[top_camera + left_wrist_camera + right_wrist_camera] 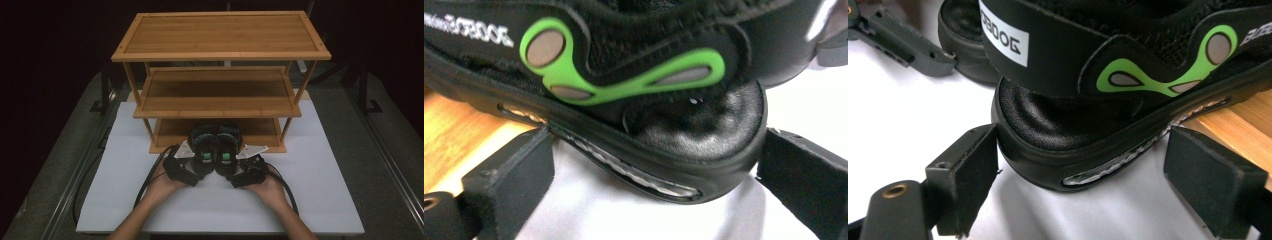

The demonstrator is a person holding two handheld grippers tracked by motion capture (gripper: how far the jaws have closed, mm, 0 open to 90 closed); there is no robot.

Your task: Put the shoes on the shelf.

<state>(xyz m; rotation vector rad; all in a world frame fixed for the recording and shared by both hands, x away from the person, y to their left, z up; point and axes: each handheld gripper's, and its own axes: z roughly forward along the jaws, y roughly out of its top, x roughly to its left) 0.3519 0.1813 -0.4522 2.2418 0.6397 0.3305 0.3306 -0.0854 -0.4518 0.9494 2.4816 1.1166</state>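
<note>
Two black sandals with green side marks lie side by side, toes on the bottom board of a bamboo rack (170,131) and heels on the white mat. My left gripper (202,164) sits at the heel of the left sandal (202,140). In the left gripper view that heel (694,125) lies between the wide jaws of the left gripper (656,142), pads close beside it. My right gripper (226,164) is at the right sandal (229,140). In the right gripper view that sandal's heel (1048,125) lies between the spread jaws of the right gripper (1083,137).
The rack has three bamboo shelves; the top shelf (220,32) and the middle shelf (217,92) are bare. The white mat (310,190) spreads out around both hands. A cable (150,177) trails from each gripper toward the near edge. Dark floor rails flank the table.
</note>
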